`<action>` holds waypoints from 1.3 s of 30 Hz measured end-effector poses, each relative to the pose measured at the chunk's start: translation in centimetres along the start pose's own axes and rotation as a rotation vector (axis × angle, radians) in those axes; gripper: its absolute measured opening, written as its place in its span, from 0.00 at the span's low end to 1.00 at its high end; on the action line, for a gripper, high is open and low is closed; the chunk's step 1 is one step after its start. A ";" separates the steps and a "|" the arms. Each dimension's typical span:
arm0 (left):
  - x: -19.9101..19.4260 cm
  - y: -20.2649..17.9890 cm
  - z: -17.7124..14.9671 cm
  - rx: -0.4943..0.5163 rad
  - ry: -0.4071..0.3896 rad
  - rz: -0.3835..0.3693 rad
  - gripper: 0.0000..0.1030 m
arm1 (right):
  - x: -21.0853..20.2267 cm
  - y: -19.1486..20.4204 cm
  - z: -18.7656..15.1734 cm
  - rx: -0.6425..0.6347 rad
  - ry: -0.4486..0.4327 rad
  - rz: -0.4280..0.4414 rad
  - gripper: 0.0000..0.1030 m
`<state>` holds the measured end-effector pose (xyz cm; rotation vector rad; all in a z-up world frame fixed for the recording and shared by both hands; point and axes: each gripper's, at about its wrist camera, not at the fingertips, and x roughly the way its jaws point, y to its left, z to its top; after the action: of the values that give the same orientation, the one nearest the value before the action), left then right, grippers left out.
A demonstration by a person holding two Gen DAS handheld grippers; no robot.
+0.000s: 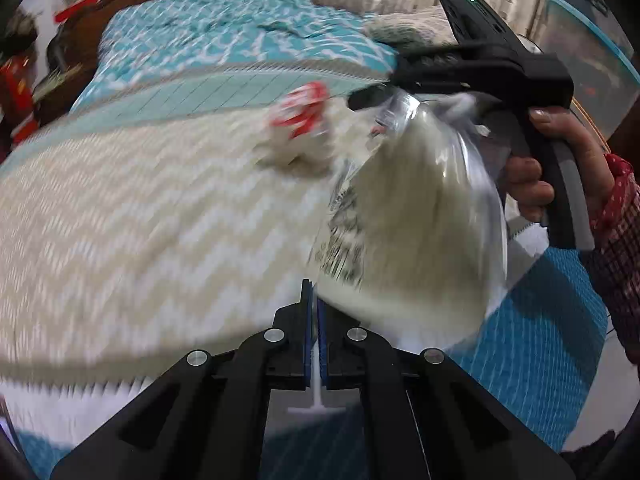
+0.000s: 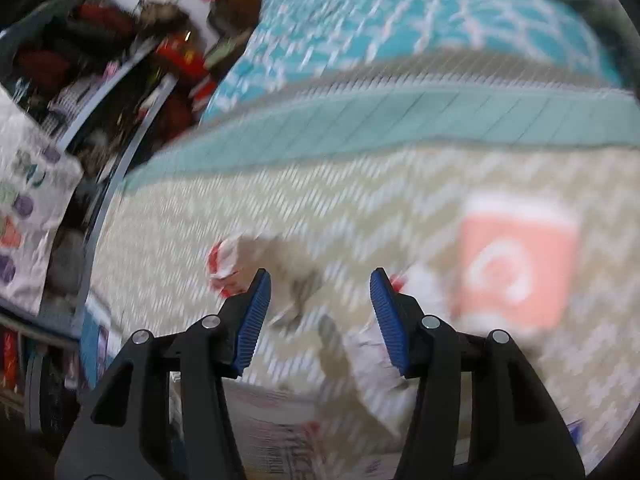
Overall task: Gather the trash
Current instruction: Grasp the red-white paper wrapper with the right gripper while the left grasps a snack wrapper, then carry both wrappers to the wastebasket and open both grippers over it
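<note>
Bed [image 1: 132, 216]: fills both views, under a beige-and-white zigzag cover with a pale teal band; a teal patterned quilt [image 1: 240, 36] lies beyond. Heavy blur throughout.

Clear plastic bag [image 1: 420, 216]: large, see-through, hangs between the two grippers in the left wrist view. Black print runs down its left side, too smeared to read. Its lower edge sits at the left gripper [image 1: 316, 312], whose blue-padded fingers are pressed together on the film. Its gathered top is at the tip of the right gripper [image 1: 372, 96], seen there from outside with a hand [image 1: 560, 160] on the handle; whether those fingers grip the bag cannot be told in that view.

Pink-and-white packet [image 2: 516, 268]: lies on the bed at right in the right wrist view. It bears a white swirl mark; no lettering is legible.

Crumpled white paper [image 2: 380, 368]: on the cover, partly hidden behind the right finger [image 2: 388, 320].

Red-and-white crumpled wrapper [image 2: 226, 264]: on the cover just beyond the left finger; markings unreadable.

Right gripper [image 2: 320, 280], own view: fingers spread, nothing between them but the cover.

Shelves [image 2: 100, 80]: at left, cluttered, contents indistinct.
</note>
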<state>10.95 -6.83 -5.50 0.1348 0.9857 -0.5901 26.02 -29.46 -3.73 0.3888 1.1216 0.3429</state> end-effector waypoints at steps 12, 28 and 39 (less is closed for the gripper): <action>-3.5 4.0 -3.7 -0.154 -0.049 -0.014 0.10 | -1.6 4.9 -1.0 -0.188 -0.065 -0.073 0.73; -5.4 10.0 -4.3 -0.483 -0.071 -0.123 0.66 | 2.8 11.8 -1.8 -0.353 -0.075 -0.079 0.47; -4.1 16.2 -7.1 -0.931 -0.094 -0.284 0.05 | 4.3 16.5 -8.2 -0.412 -0.001 0.084 0.47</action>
<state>12.53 10.99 -8.61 -0.8613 1.1076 -0.3390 19.00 -11.89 -2.57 0.0709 1.0048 0.6344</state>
